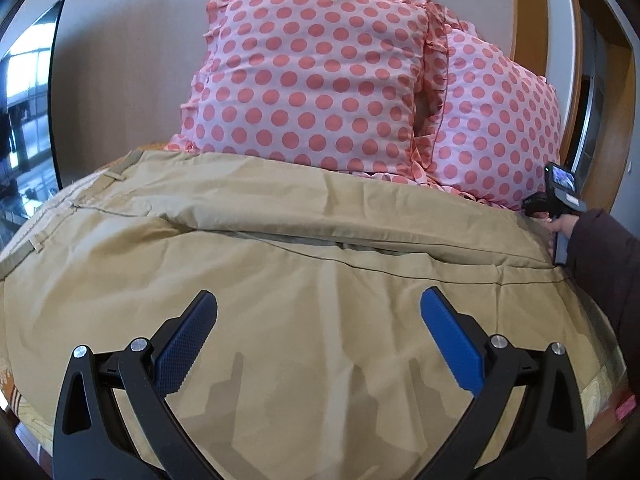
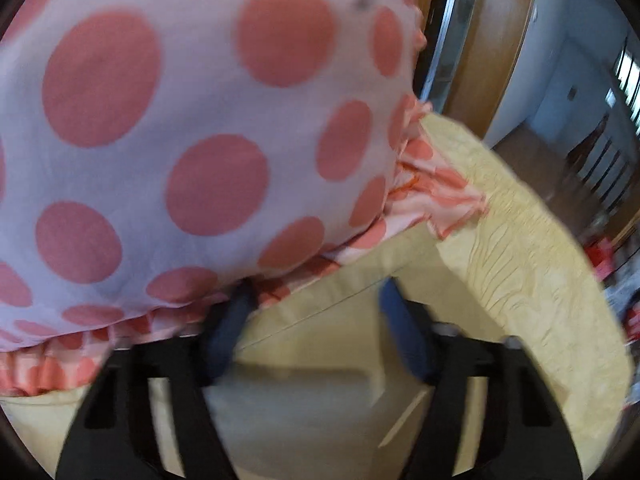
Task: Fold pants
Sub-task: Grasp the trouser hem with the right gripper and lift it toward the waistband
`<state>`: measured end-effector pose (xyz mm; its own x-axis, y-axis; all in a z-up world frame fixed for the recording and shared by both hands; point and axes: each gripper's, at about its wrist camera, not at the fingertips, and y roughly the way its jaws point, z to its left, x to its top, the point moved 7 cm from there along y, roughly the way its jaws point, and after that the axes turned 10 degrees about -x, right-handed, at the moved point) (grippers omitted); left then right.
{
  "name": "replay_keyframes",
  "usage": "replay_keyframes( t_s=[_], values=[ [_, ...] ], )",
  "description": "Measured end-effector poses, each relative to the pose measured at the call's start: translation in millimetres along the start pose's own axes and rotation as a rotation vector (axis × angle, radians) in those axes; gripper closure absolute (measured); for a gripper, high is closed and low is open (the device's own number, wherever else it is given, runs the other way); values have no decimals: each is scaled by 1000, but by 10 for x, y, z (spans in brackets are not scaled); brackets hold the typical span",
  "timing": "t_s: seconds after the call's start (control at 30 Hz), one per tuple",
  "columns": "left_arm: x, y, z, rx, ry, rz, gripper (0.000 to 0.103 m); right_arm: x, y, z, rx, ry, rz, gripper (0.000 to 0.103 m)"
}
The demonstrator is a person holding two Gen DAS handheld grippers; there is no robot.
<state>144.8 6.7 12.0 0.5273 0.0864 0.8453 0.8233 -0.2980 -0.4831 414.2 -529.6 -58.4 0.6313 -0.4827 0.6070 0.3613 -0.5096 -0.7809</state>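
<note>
Tan pants (image 1: 280,240) lie spread flat across the bed, waistband at the left, legs running to the right. My left gripper (image 1: 318,308) hovers open and empty over the near leg. My right gripper (image 2: 316,296) is open over the far right end of the pants (image 2: 320,360), its left finger (image 2: 230,328) touching the pillow's frill. The view is blurred. The right gripper's body also shows in the left wrist view (image 1: 556,200), held by a hand at the pants' right end.
Two pink pillows with coral dots (image 1: 316,72) stand right behind the pants; one fills the right wrist view (image 2: 180,140). A yellow bedspread (image 2: 520,240) lies beneath. A wooden door frame (image 1: 528,20) is at the right, a dark screen (image 1: 28,100) at the left.
</note>
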Motion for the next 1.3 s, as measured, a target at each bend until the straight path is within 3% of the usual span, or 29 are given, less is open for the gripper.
replay_keyframes(
  t_s=[0.07, 0.17, 0.4, 0.53, 0.63, 0.73, 0.77, 0.83, 0.97, 1.13, 1.3],
  values=[
    [-2, 3, 28, -10, -22, 2, 1, -27, -9, -110, 37, 22, -2, 76],
    [-12, -10, 94, -15, -63, 0, 1, -112, -38, -330, 170, 106, 12, 91],
    [-15, -225, 178, -74, -124, -45, 1, -490, -861, -943, 445, 239, -152, 97],
    [-3, -339, 212, -63, -131, -62, 1, -1133, -1590, -1532, 569, 336, -205, 102],
    [12, -386, 222, -59, -133, -67, 1, -1618, -1675, -1859, 593, 383, -155, 102],
    [37, -391, 223, -44, -132, -61, 1, -1821, -1528, -1907, 626, 418, -43, 90],
    [45, -391, 213, -42, -138, -52, 1, -1842, -1452, -1912, 649, 454, 11, 69],
    [37, -413, 195, -37, -140, -47, 1, -1869, -1390, -1917, 712, 522, 63, 42],
    [39, -429, 201, -23, -136, -47, 1, -1726, -1353, -1595, 798, 511, 102, 43],
    [-10, -387, 212, 2, -132, -24, 1, -1525, -1384, -834, 964, 436, 209, 45],
    [-54, -382, 207, 7, -121, -20, 1, -1469, -1388, -218, 957, 333, 302, 45]
  ],
)
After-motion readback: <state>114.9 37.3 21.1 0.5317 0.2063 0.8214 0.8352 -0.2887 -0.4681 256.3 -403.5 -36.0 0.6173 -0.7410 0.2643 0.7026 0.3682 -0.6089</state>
